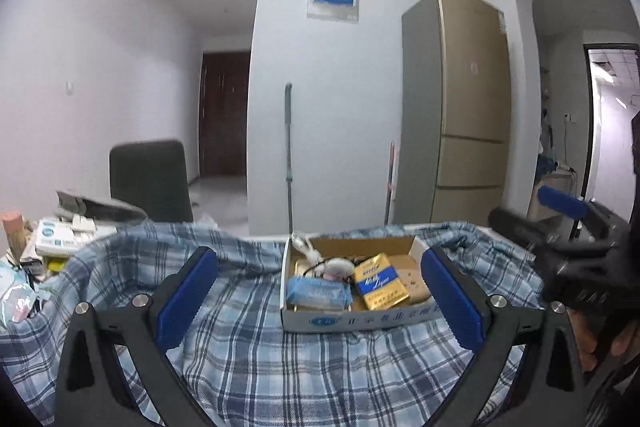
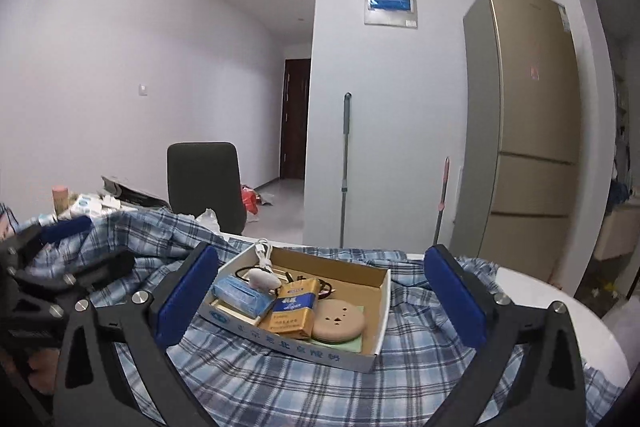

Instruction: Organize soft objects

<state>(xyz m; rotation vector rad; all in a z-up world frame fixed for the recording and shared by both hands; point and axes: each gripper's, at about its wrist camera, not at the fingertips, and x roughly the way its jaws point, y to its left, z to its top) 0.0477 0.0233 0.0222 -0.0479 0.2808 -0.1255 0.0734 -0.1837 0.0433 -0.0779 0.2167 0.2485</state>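
- My left hand-held gripper [image 1: 318, 301] stands wide open above the blue plaid cloth [image 1: 280, 367], its blue pads [image 1: 186, 297] gripping nothing.
- My right hand-held gripper [image 2: 320, 297] is also spread to its full width, with nothing pressed between its fingers.
- The plaid cloth lies rumpled across the desk [image 2: 560, 307], its far edge bunched into folds.
- An open cardboard box [image 2: 382, 311] sits on top of the cloth, ahead of both tools.
- Inside the box: a blue tissue packet [image 2: 240, 297], a gold-and-blue carton [image 2: 292, 309], a round tan disc [image 2: 338, 321] and a white cable [image 2: 264, 255].
- Beyond the desk stand a dark chair [image 2: 204, 179] and a gold refrigerator [image 2: 528, 115].
- My other tool shows at the left edge of the right view, just beside the cloth.
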